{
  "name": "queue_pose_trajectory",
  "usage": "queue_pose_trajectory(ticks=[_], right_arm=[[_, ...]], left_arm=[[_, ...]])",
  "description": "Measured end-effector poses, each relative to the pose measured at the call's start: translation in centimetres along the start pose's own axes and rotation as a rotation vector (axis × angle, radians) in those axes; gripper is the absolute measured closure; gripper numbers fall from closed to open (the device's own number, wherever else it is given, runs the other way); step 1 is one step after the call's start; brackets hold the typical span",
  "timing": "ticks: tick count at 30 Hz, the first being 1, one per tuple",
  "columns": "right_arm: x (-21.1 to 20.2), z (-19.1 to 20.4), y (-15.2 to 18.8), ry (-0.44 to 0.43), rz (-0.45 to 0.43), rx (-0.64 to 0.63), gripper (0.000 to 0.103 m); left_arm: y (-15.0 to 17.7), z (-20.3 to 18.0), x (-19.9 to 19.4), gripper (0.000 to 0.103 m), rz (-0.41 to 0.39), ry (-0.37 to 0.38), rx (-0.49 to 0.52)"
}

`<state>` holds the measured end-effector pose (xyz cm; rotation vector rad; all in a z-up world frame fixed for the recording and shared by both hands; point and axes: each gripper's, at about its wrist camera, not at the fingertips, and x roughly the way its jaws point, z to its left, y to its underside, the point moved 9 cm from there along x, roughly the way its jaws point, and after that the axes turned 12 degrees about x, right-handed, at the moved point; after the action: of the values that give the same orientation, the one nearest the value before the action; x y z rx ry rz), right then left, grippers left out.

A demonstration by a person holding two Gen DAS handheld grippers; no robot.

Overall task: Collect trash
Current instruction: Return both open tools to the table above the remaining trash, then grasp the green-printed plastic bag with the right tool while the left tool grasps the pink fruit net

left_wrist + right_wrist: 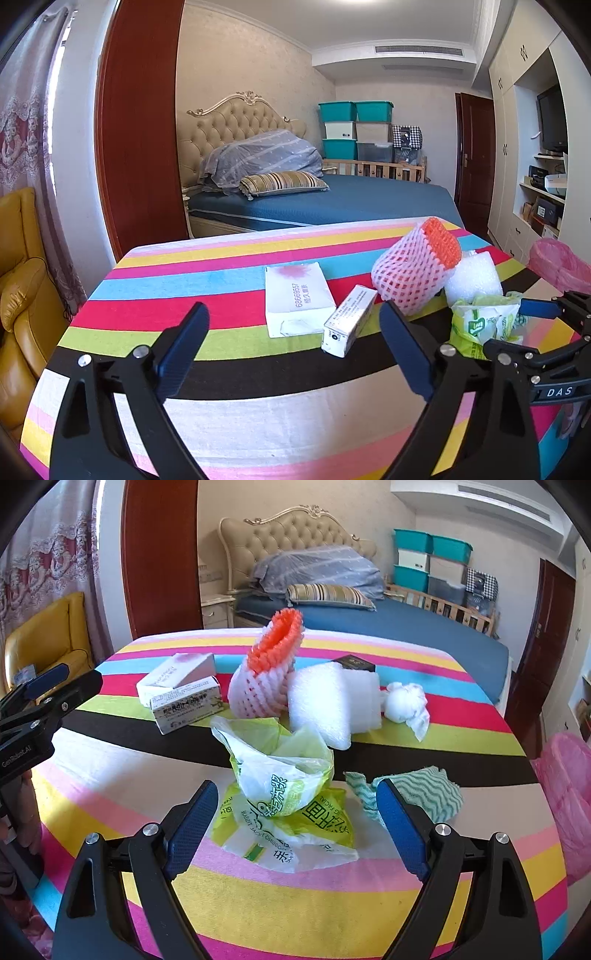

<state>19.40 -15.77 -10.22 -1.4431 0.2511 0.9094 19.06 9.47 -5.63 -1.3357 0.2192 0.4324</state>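
Trash lies on the striped tablecloth (pixel 258 897). My right gripper (pixel 295 797) is open, its jaws either side of a crumpled green-and-white plastic wrapper (pixel 284 794), not closed on it. My left gripper (pixel 291 328) is open and empty, just short of a small white carton (pixel 349 321) and a flat white box (pixel 295 299). The wrapper (pixel 480 325) and the right gripper's black frame (pixel 546 347) show at the right of the left wrist view. Behind lie a pink-orange foam fruit net (pixel 264 675), white foam sheet (pixel 332 701), a tissue ball (pixel 406 701) and a teal wavy cloth (pixel 424 794).
A pink bag-lined bin (pixel 565 794) stands off the table's right edge. A yellow leather armchair (pixel 22 295) is left of the table. A bed with a blue cover (pixel 332 199) lies behind the table. A small black box (pixel 354 662) sits behind the foam.
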Motion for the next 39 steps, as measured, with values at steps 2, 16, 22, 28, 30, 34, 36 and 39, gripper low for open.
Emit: queue_pose_trajectory(ticks=[2, 16, 22, 28, 30, 34, 36, 39], right_arm=[[0.2, -0.1, 0.0, 0.004, 0.010, 0.003, 0.021], [0.8, 1.0, -0.3, 0.039, 0.006, -0.059, 0.054], [-0.9, 0.6, -0.8, 0.006, -0.072, -0.027, 0.066], [-3.6, -0.1, -1.7, -0.045, -0.200, 0.023, 0.068], [-4.7, -0.2, -1.9, -0.057, -0.247, 0.028, 0.068], [-6.2, -0.6, -1.9, -0.060, -0.299, 0.036, 0.068], [-6.8, -1.2, -1.8, -0.067, -0.308, 0.057, 0.068], [-7.5, -2.6, -1.8, -0.069, -0.317, 0.094, 0.068]], left_arm=[[0.1, -0.1, 0.1, 0.014, 0.005, 0.003, 0.000], [0.1, -0.8, 0.3, 0.014, 0.002, 0.027, 0.016], [0.2, -1.0, 0.6, 0.014, 0.012, 0.042, 0.018], [0.3, -1.5, 0.8, 0.014, 0.028, 0.051, 0.040], [0.3, -1.7, 1.0, 0.014, 0.035, 0.054, 0.049], [0.2, -2.3, 1.0, 0.013, 0.032, 0.066, 0.072], [0.2, -3.1, 1.0, 0.009, 0.031, 0.076, 0.105], [0.0, -5.0, 1.2, 0.005, 0.040, 0.104, 0.171]])
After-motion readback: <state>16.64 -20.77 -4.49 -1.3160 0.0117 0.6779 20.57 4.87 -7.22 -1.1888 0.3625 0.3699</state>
